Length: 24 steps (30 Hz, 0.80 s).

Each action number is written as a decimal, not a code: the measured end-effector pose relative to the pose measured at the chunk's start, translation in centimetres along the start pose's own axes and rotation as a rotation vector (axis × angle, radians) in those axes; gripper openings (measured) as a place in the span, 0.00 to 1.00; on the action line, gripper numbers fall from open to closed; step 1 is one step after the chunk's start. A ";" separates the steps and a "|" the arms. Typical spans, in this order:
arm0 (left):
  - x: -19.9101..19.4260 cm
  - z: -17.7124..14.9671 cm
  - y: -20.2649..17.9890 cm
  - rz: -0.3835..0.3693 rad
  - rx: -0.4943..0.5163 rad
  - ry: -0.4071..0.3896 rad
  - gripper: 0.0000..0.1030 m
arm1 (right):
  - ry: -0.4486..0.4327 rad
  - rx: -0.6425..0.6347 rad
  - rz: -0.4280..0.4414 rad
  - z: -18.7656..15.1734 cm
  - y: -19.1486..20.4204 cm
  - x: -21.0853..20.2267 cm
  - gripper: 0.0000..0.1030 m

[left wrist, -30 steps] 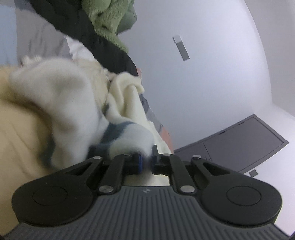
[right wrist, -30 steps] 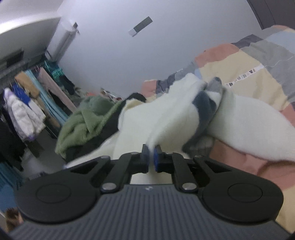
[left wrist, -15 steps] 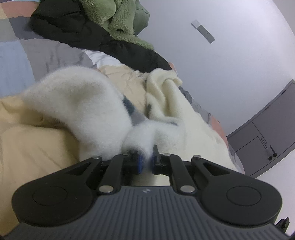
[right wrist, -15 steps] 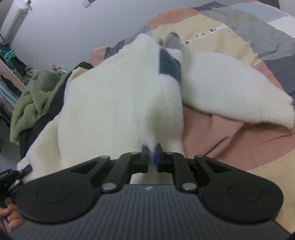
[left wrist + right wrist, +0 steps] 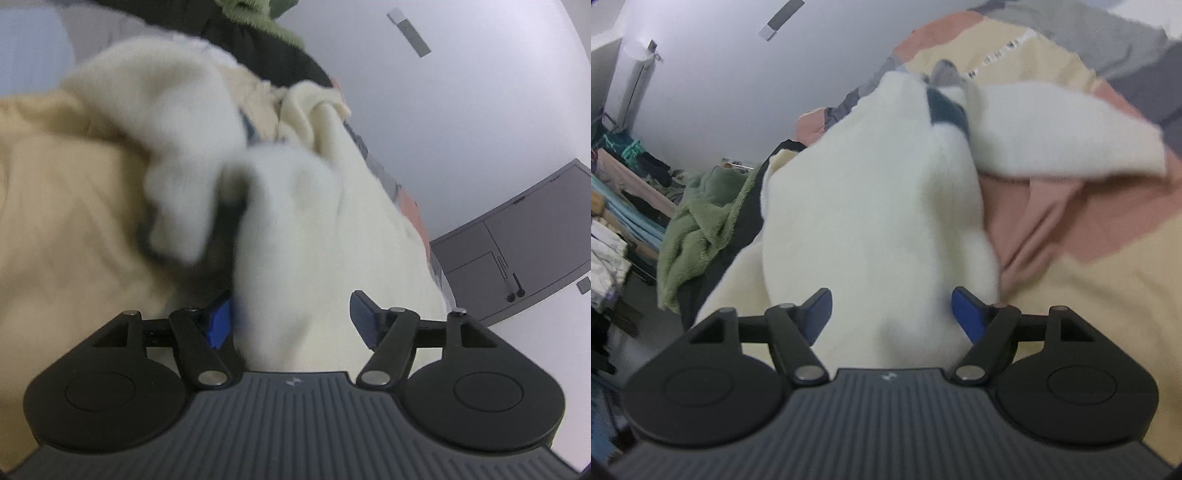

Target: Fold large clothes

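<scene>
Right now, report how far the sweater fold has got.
Done: the white sweater lies doubled on the patchwork quilt. In hand: the left claw and right claw have just been opening, fabric loose between them. Left: its sleeve lies spread.

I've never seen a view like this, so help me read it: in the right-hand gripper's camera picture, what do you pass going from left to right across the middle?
Hanging clothes → green fleece → white fluffy sweater → pink patch of the bedspread.
</scene>
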<state>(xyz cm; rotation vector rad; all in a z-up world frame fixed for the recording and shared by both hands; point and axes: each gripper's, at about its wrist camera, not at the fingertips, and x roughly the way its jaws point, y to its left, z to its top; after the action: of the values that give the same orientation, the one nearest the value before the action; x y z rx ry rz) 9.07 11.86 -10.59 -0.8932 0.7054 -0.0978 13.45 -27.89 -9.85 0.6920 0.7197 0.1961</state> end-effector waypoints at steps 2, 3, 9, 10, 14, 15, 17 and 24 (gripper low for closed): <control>0.5 -0.7 0.3 -0.009 -0.026 0.033 0.70 | 0.000 0.015 -0.008 -0.7 -0.2 -0.5 0.72; 0.8 -0.7 0.4 -0.012 -0.037 0.048 0.70 | 0.004 0.025 -0.017 -1.0 -0.4 -0.6 0.72; 2.5 -1.4 0.3 0.000 -0.035 0.080 0.70 | 0.061 0.091 -0.062 -1.6 -1.3 0.2 0.73; 2.7 -1.5 0.4 0.000 -0.040 0.085 0.70 | 0.080 0.103 -0.060 -1.7 -1.5 0.5 0.73; 3.9 -1.8 0.7 -0.045 -0.076 0.109 0.70 | 0.138 0.130 -0.003 -2.4 -1.6 1.7 0.73; 4.5 -1.9 1.1 -0.060 -0.090 0.120 0.69 | 0.154 0.135 0.023 -2.5 -1.6 2.3 0.73; 5.6 -2.4 1.4 -0.060 -0.121 0.147 0.65 | 0.187 0.156 0.037 -2.7 -2.2 3.6 0.72; 4.4 -1.7 -0.4 -0.134 -0.076 0.078 0.13 | 0.163 0.102 0.113 -1.7 -1.3 4.1 0.20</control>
<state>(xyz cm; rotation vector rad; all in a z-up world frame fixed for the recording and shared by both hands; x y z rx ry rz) 11.57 8.87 -13.26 -1.0131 0.7251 -0.2272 15.26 -26.38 -13.83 0.8220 0.8516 0.3239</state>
